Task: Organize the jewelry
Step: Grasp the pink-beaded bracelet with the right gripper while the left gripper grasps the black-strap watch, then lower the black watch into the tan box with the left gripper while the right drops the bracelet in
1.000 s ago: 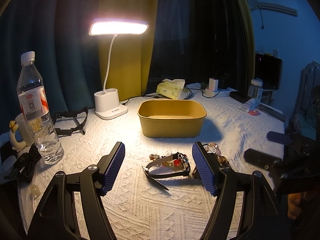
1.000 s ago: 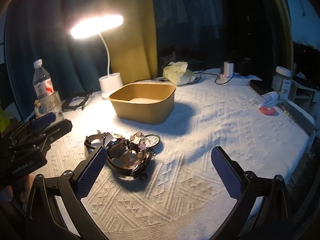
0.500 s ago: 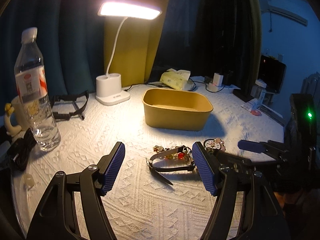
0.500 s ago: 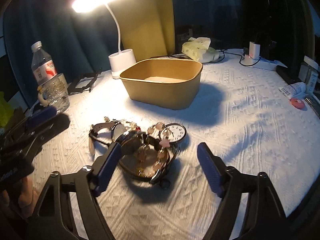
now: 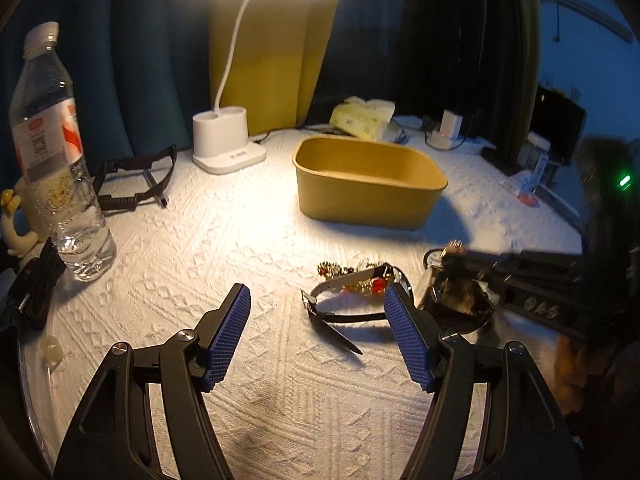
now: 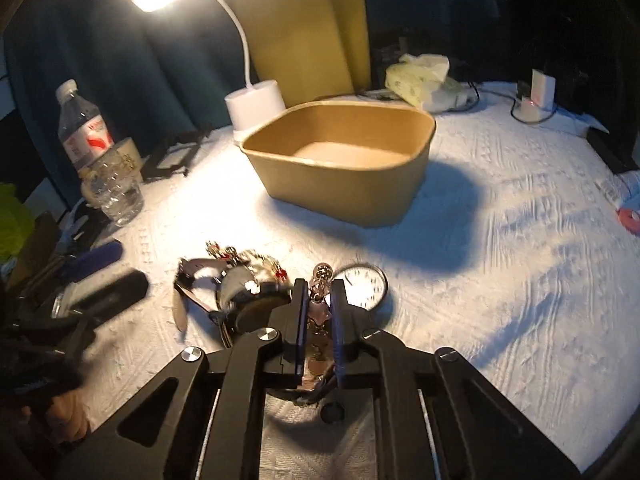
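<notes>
Right wrist view: we see our right gripper [image 6: 320, 292], its jaws having just closed, clamped on a pink beaded bracelet [image 6: 320, 304] in the jewelry pile [image 6: 248, 280] on the white quilted cloth [image 6: 480, 280], near the tan paper tub [image 6: 344, 160]. Our left gripper [image 5: 316, 312] stands apart, holding nothing. The clear water bottle's [image 5: 52, 152] red-and-white label is unreadable.

Table [image 5: 248, 240] under a white textured cloth bears a tan tub [image 5: 368, 184], lamp base [image 5: 228, 142], water bottle [image 5: 52, 152], tissue pack [image 5: 362, 118] and heaped jewelry [image 6: 256, 280].
</notes>
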{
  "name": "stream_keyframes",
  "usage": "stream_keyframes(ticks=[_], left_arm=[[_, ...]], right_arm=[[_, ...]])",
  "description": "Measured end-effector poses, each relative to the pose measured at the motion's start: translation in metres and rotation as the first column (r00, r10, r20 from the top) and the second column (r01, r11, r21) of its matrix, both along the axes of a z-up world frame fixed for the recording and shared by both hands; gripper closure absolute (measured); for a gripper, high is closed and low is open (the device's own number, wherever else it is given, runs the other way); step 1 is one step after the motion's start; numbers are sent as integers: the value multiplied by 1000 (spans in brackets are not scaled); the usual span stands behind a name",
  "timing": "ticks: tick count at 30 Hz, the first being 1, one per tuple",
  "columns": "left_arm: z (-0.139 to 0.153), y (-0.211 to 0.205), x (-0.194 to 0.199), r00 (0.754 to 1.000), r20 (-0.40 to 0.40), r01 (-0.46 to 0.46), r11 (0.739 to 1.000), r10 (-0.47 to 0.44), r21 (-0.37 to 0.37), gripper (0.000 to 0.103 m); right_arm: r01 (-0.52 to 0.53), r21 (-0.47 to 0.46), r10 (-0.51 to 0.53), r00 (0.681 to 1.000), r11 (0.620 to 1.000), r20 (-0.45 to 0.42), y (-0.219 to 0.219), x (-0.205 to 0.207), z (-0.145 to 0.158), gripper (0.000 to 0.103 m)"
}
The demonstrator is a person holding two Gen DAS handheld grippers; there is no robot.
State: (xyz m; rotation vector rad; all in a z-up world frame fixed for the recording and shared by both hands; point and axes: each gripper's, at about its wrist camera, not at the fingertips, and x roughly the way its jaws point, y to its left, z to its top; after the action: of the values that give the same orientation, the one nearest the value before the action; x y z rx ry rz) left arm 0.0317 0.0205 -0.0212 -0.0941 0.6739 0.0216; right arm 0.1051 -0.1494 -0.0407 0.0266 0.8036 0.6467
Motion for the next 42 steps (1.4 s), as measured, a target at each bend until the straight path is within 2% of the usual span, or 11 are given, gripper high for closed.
stream_keyframes(ticks=[7,11,13,18,21,25,29,36,42], left_arm=[[-3,-18,18,997,-54,48,999,-49,-13,30],[-7,-33,32,992,-97,83,997,-82,-2,45],[-10,-38,37,989,-123,82,997,-80,7,55],[-15,-44,47,982,-165,91,996,-94,-24,77],[-17,-48,53,977,-187,97,995,-100,-25,85],[-17,-49,57,974,-202,94,995,-99,-35,89],[-7,-46,53,981,-167,86,995,-94,-57,92],[28,-47,44,996,-46,73,997,-73,0,92],[48,-43,53,997,18,70,997,-70,40,92]], right_arm=[[-4,75,-1,998,997,66,-18,2,25,93],[16,113,-26,996,993,86,-36,6,34,93],[27,124,-38,995,992,89,-43,9,35,93],[49,154,-62,995,987,81,-61,16,36,93],[46,163,-60,994,986,86,-66,18,37,93],[29,169,-46,994,985,99,-68,20,41,93],[17,177,-37,993,984,110,-68,25,46,93],[-8,181,-17,991,983,135,-62,36,55,93],[-22,180,-8,986,983,165,-56,49,67,93]])
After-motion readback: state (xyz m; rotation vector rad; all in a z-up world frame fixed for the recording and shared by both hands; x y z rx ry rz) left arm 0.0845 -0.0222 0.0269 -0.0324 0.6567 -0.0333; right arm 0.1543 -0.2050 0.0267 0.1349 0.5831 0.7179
